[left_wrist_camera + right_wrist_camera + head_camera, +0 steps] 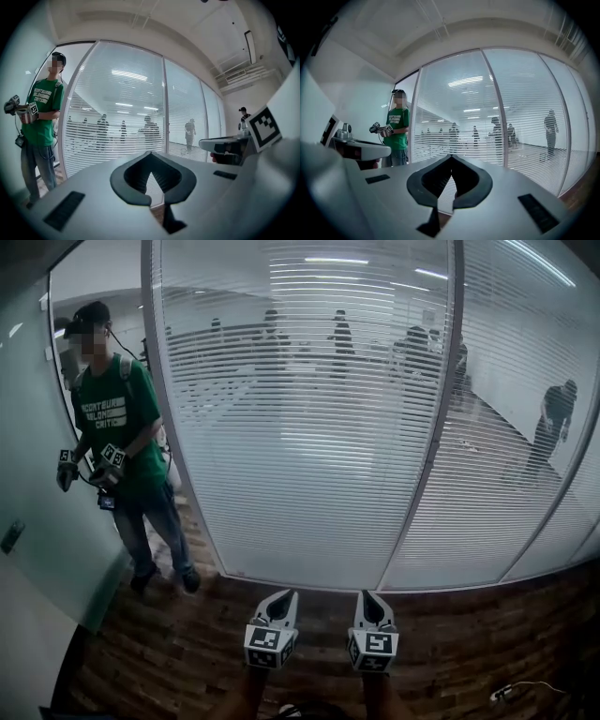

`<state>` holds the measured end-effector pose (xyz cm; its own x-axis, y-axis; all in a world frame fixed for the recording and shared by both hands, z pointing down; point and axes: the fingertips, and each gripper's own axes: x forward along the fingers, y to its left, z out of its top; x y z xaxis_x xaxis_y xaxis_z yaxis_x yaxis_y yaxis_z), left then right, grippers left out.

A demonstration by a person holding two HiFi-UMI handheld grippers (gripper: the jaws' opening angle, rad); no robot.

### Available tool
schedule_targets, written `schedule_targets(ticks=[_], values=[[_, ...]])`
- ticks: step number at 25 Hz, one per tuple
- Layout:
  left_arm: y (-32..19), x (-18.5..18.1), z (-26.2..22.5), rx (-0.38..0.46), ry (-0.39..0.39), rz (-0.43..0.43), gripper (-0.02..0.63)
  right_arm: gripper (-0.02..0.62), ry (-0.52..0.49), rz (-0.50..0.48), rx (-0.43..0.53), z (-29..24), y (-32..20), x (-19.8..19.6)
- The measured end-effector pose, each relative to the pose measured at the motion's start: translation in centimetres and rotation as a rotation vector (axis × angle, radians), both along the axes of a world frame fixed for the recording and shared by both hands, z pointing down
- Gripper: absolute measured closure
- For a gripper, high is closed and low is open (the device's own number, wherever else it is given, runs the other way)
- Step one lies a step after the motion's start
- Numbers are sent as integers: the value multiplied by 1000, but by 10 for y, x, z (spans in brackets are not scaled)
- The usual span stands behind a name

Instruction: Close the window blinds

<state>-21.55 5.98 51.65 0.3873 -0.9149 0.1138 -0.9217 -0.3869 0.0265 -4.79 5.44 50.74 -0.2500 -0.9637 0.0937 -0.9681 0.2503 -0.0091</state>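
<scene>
The left gripper (279, 598) and the right gripper (370, 598) are pointing side by side toward a glass wall (441, 409), sitting near each other without touching. In each gripper view, the jaws are meeting at their tips with nothing between them, so both grippers are standing closed and empty.

The blinds (309, 427) are hanging across the glass panels straight ahead of both grippers, covering each panel from top to bottom. The slats are lying flat enough that the lit room and the people in it are showing through. Neither gripper is touching the blinds or the glass. In the head view, a strip of wood floor (187, 643) is separating the jaw tips from the foot of the wall.

A person in a green shirt (117, 427) is standing to the left of the panels, holding another pair of grippers, well apart from both of the wearer's grippers.
</scene>
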Motion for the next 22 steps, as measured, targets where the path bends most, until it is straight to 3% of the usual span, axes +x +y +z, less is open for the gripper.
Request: schedule_targets(ticks=[6, 12, 22], values=[[-13, -16, -1, 10, -16, 24, 611, 594, -9, 7, 25, -6, -8, -24], [-21, -39, 16, -45, 22, 2, 611, 594, -18, 43, -3, 3, -4, -24], [-42, -28, 16, -56, 24, 19, 611, 594, 31, 1, 20, -5, -36, -29]])
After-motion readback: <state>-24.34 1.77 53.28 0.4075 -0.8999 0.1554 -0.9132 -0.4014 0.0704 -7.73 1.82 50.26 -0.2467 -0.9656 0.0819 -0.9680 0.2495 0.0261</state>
